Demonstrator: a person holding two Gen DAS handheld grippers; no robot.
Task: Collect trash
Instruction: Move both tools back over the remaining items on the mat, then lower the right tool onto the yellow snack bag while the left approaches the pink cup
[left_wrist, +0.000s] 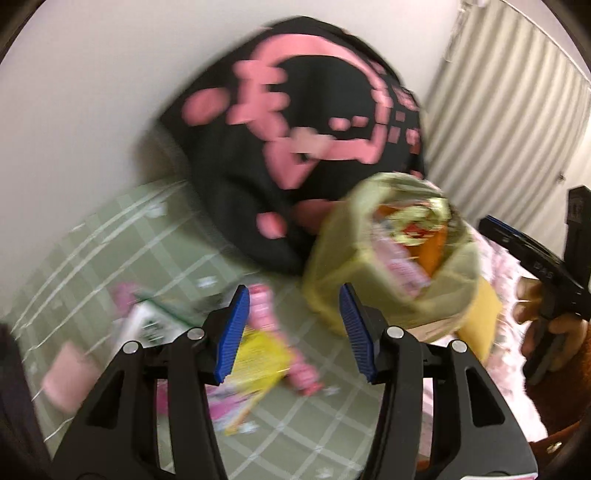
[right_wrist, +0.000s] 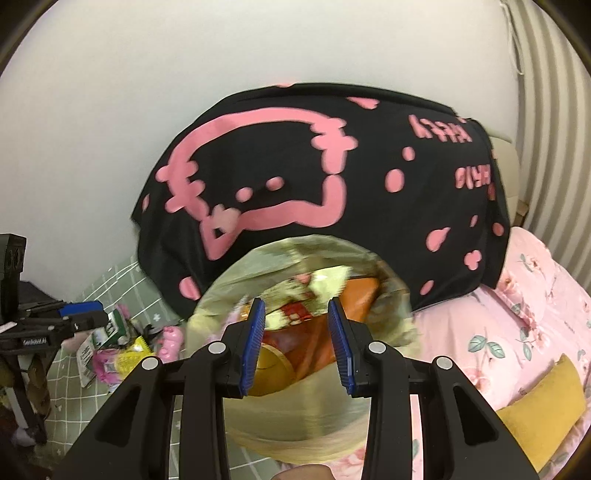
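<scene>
The translucent yellow-green plastic trash bag (right_wrist: 306, 295) stands open-mouthed on the bed, just in front of the black pillow with pink cartoon print (right_wrist: 325, 177), straddling the seam between the green checked sheet (left_wrist: 110, 236) and the pink floral quilt (right_wrist: 517, 314). Orange, red and pink wrappers already fill it.

To its left on the green sheet lies the uncollected litter: a yellow crinkled wrapper (left_wrist: 258, 354), a pink snack packet (left_wrist: 266, 314) and a green-and-white carton (left_wrist: 155, 321), all close together and partly overlapping.

The left tongs (left_wrist: 291, 332) hover above this pile, blue pads standing apart with nothing between them. The right tongs (right_wrist: 297, 343) are poised over the bag's mouth; their pads are partly apart, and the bag's contents show through the gap. Whether they pinch the bag's near rim cannot be told.

The step in hand looks like picking the next scrap. It would go best if the left tongs descended onto one wrapper only, the yellow one lying uppermost, and nipped a raised edge rather than pressing flat into the soft sheet, which could catch fabric. The right tongs should keep the bag's mouth upright and wide, as the thin plastic may sag on the bedding. A mustard-yellow cushion (right_wrist: 543, 406) lies on the quilt, well clear.
</scene>
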